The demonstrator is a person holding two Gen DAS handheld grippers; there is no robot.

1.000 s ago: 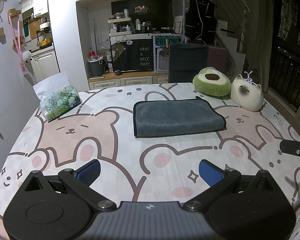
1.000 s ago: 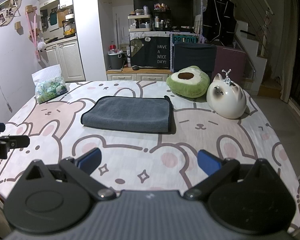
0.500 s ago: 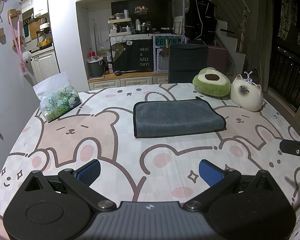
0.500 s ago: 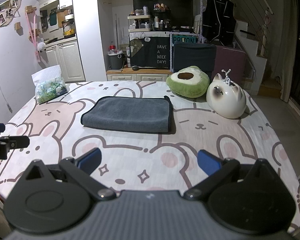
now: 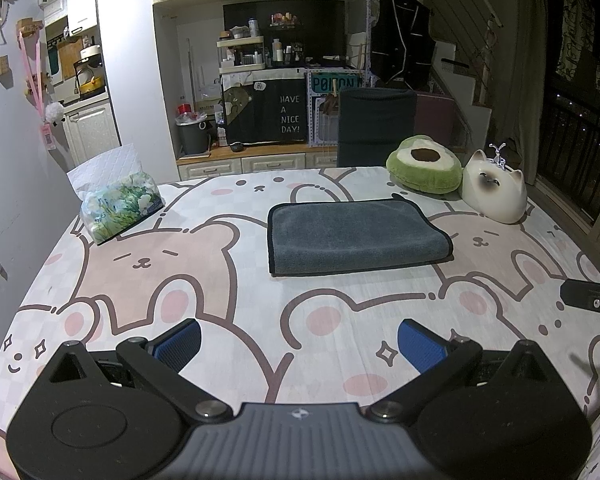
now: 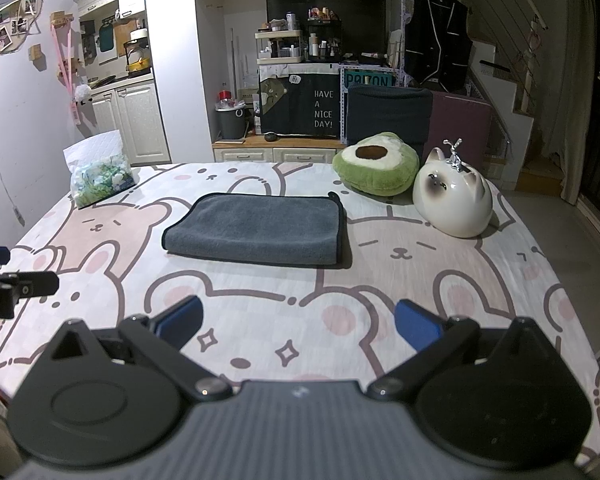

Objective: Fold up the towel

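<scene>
A grey towel with dark trim point(image 5: 352, 236) lies flat and folded on the bear-print tablecloth point(image 5: 180, 264), near the middle of the table; it also shows in the right wrist view point(image 6: 260, 228). My left gripper point(image 5: 299, 344) is open and empty, held above the near edge of the table, well short of the towel. My right gripper point(image 6: 298, 322) is open and empty too, also near the front edge. Each gripper shows at the side of the other's view: the right one point(image 5: 596, 300), the left one point(image 6: 8, 284).
A green avocado cushion point(image 5: 422, 170) and a white cat-shaped ornament point(image 5: 494, 192) stand at the far right of the table. A packet of tissues point(image 5: 116, 200) lies at the far left. A dark chair point(image 5: 374, 128) stands behind the table.
</scene>
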